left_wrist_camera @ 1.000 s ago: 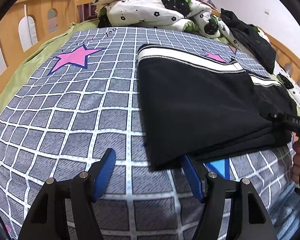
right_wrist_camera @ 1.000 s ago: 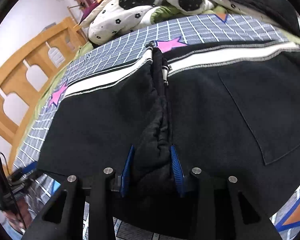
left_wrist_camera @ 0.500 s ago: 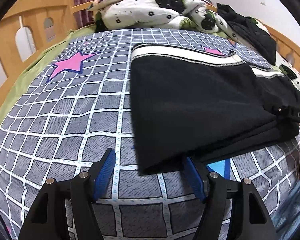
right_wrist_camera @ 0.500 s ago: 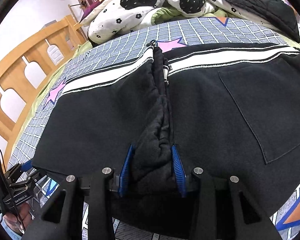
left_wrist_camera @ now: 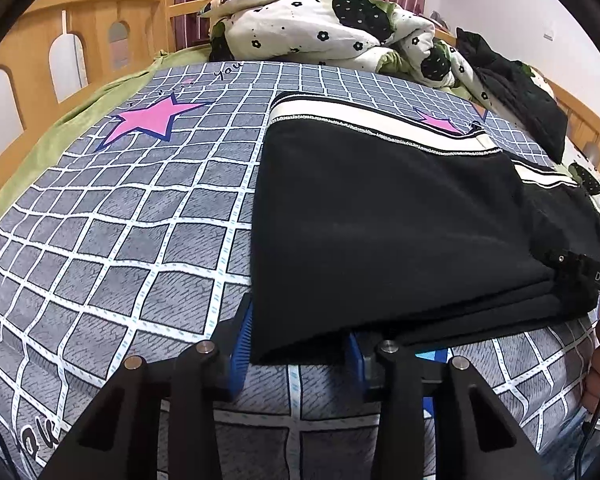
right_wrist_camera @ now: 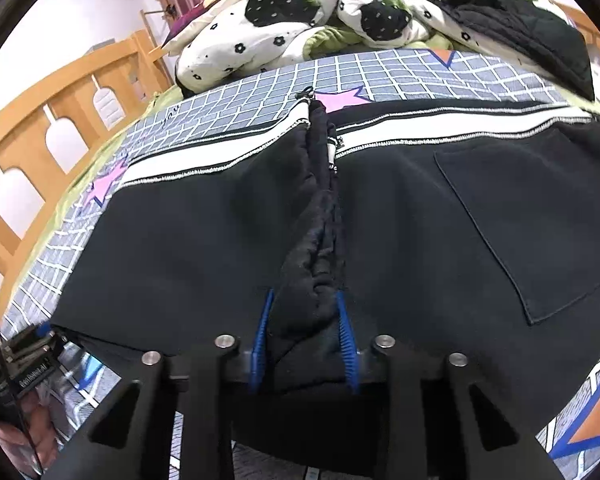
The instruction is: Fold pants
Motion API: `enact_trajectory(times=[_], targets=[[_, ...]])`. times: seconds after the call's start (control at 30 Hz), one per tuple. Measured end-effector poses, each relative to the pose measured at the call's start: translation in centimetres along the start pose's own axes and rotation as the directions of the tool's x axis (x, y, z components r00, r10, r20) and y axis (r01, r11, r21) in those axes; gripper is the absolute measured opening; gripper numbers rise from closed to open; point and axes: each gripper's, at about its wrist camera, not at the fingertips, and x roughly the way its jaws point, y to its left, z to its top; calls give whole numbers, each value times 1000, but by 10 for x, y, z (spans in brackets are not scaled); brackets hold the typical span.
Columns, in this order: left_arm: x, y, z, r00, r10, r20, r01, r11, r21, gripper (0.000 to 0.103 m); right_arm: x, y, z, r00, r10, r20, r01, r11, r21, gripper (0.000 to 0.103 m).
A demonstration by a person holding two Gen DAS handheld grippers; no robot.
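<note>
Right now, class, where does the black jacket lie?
In the left wrist view, the black jacket lies at the bed's far right, beside the flowered white quilt, behind the folded black pants.

Both grippers tilt downward. The left gripper (left_wrist_camera: 298,340) is closing, dark cloth between its blue pads. The right gripper (right_wrist_camera: 304,336) is closing too, pinching a bunched fold.

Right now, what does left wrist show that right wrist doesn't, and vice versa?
Left wrist only: the near left corner of the pants, sitting between the left gripper's closing jaws, and the big pink star on open sheet beside it.
Right wrist only: the back pocket and a bunched ridge of fabric that the right gripper is pinching as its jaws close.
Both: the white waistband stripe, checked sheet, floral quilt, wooden bed rail.
</note>
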Motion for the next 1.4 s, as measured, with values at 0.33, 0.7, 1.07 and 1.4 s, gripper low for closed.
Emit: enact_trajectory(times=[0.33,0.7,1.07,1.4], targets=[[-2,3,0,1000,-20,-11,20,1000,-23,37,0,-2,2,1000,14,-20,-13,999,34,30],[0,2,0,1000,-3,-13,3,1000,-29,37,6,2,0,999,0,-33,0,1000,3,38],[-17,29,3,991,-134,17,135,979,-153,15,-25,-11,1,996,89,27,-90,995,43,21],[-17,18,-6,992,-103,-74,99,993,-57,44,-19,-1,-16,999,-3,-39,-1,997,-80,36]])
